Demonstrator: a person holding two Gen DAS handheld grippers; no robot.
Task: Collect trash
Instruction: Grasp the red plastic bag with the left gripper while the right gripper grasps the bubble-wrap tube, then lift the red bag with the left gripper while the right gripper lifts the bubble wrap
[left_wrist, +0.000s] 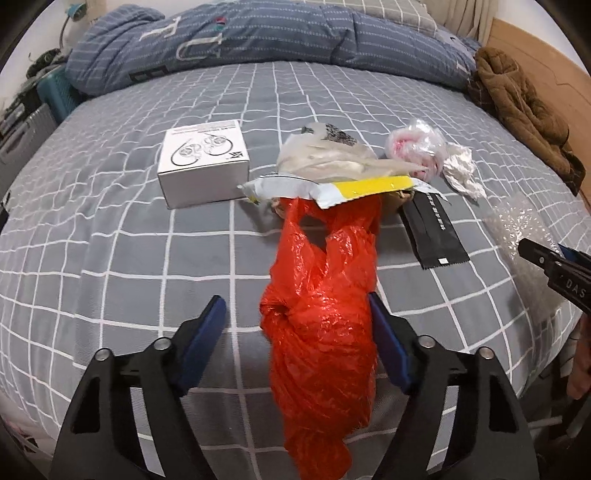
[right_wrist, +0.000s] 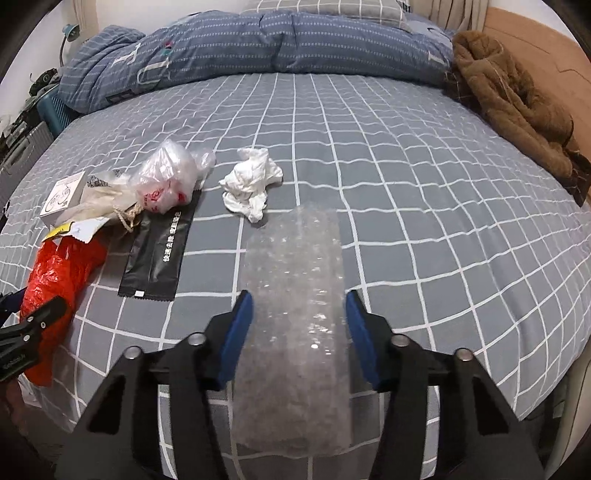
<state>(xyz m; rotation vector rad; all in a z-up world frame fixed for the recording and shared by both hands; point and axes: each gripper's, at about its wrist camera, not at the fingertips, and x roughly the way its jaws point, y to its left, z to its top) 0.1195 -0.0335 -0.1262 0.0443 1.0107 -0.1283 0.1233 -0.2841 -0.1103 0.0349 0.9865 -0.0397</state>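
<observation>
Pickup step: the left gripper (left_wrist: 297, 319) half-open astride a crumpled red plastic bag (left_wrist: 321, 328), right gripper (right_wrist: 299, 314) half-open astride a clear bubble-wrap strip (right_wrist: 295, 295); neither yet pinched, so both must close fully

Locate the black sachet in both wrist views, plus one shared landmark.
Left wrist view: black sachet right of centre, beside the red bag's upper end.
Right wrist view: black sachet left of centre, between the red bag and the bubble wrap.
Shared landmark: crumpled white tissue, just beyond the sachet.
</observation>
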